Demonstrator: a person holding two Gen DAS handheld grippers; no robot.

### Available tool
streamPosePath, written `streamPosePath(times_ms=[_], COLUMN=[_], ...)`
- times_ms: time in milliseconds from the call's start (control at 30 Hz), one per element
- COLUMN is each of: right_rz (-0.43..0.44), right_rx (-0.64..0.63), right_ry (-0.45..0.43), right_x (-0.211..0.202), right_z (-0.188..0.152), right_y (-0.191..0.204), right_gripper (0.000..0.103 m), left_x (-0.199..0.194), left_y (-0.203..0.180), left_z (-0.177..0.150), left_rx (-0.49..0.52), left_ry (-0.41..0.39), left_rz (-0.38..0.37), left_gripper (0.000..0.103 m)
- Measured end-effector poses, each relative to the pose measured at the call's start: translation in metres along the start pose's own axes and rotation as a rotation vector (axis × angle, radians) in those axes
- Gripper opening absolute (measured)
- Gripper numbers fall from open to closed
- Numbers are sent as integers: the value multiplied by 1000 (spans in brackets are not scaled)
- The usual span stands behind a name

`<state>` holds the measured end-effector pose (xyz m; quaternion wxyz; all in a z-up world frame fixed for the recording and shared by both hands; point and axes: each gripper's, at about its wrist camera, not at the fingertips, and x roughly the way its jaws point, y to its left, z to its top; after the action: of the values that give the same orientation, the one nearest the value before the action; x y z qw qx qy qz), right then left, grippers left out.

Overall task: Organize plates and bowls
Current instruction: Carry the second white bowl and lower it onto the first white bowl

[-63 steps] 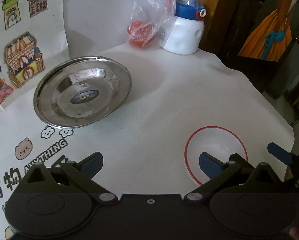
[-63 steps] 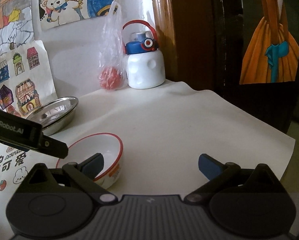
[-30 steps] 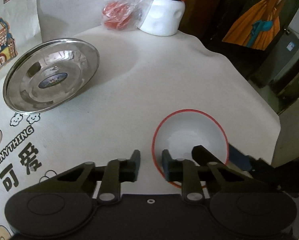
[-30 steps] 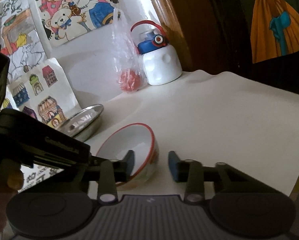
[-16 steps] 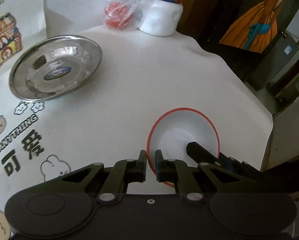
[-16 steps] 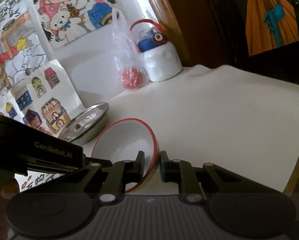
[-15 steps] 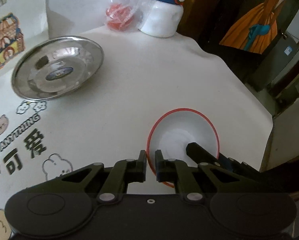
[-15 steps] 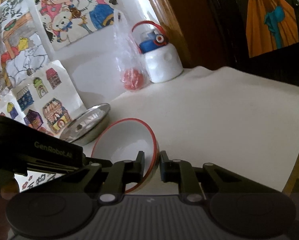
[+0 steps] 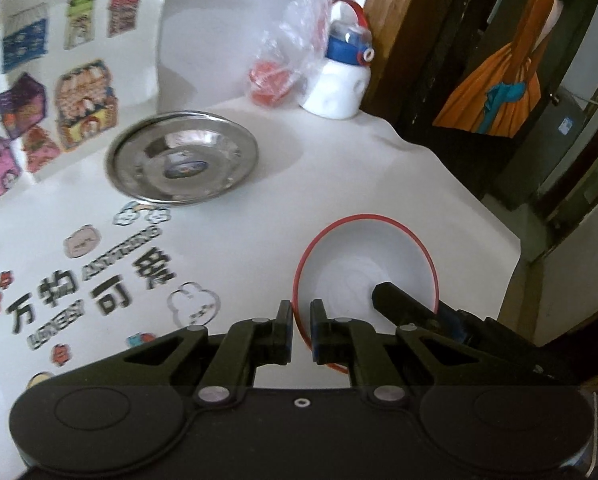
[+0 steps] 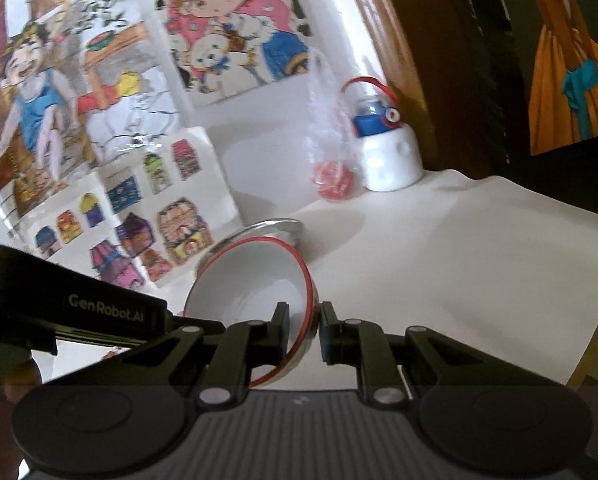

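Above table [image 9: 339,168], hand-held grippers [image 9: 301,326] pinching bowl [image 9: 363,256]

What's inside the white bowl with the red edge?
No food shows inside the bowl, just white. A finger of the right gripper pokes in over its rim, and one of the left gripper does too. Those fingers hide small patches of the inside.

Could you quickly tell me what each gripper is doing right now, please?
Left gripper: closed on the bowl rim.
Right gripper: closed on the same bowl's rim.
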<state>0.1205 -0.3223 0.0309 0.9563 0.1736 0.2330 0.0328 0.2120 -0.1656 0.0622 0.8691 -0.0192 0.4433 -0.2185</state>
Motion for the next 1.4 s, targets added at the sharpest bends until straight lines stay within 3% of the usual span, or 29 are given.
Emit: streamPosePath(times_ms=[433, 700, 1033, 1400], right_rz=[71, 129, 124, 118], right_rx=[-110, -133, -137, -132], right_ry=[35, 85, 194, 250], right_x=[-33, -43, -46, -38], right_z=[-21, -42, -64, -73], right_y=[94, 124, 122, 119], right_gripper=[17, 18, 18, 18], left_x=[-85, -120, -117, -100], left_y=[69, 104, 118, 119], left_z=[-41, -70, -107, -117], left_rx=[-60, -83, -81, -69], left_ry=[-60, -85, -3, 56], left_rz=[-33, -4, -14, -19], left_gripper=[8, 8, 9, 10])
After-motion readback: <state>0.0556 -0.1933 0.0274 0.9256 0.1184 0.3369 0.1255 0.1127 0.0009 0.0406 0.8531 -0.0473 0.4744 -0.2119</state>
